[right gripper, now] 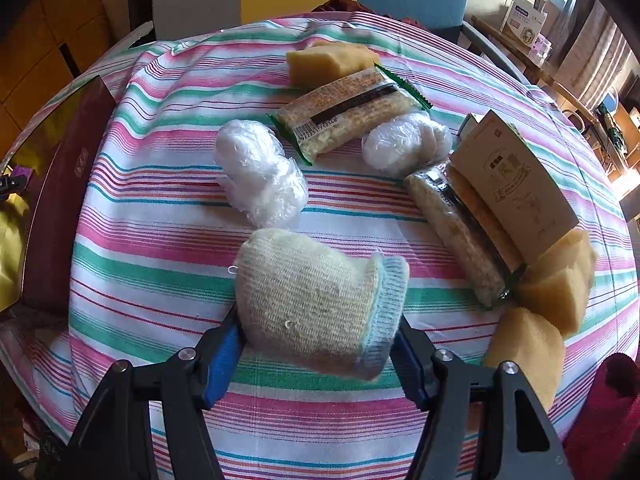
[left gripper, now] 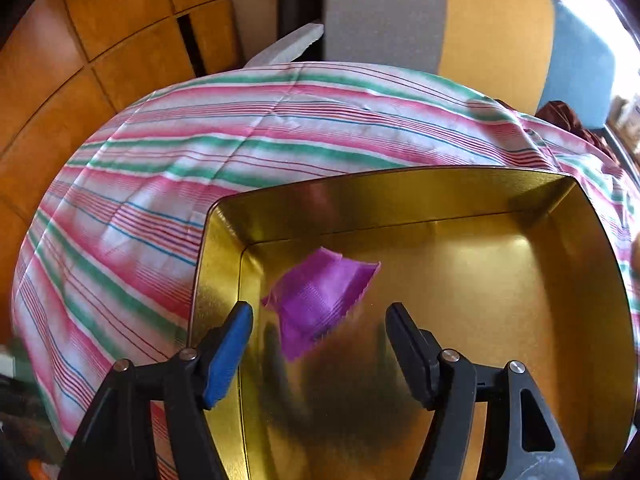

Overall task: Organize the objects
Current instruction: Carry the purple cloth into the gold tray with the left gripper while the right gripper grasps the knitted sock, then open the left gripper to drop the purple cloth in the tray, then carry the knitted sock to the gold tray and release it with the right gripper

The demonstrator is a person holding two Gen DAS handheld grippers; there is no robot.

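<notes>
Left wrist view shows the left gripper (left gripper: 320,316) spread wide over the gold tin (left gripper: 400,196), gripping nothing, a blurred purple packet (left gripper: 320,300) beyond its tips; the tin's near edge is cut off. Right wrist view has the right gripper (right gripper: 320,328) clamped on a knitted pouch (right gripper: 316,296) above the striped cloth (right gripper: 160,272), the pouch hiding the pads' tips.

The tin (left gripper: 420,200) is glossy gold metal; the sachet (left gripper: 320,300) shiny purple foil. The tablecloth (right gripper: 160,260) is matt striped cloth, the mitt (right gripper: 316,296) coarse knit.
</notes>
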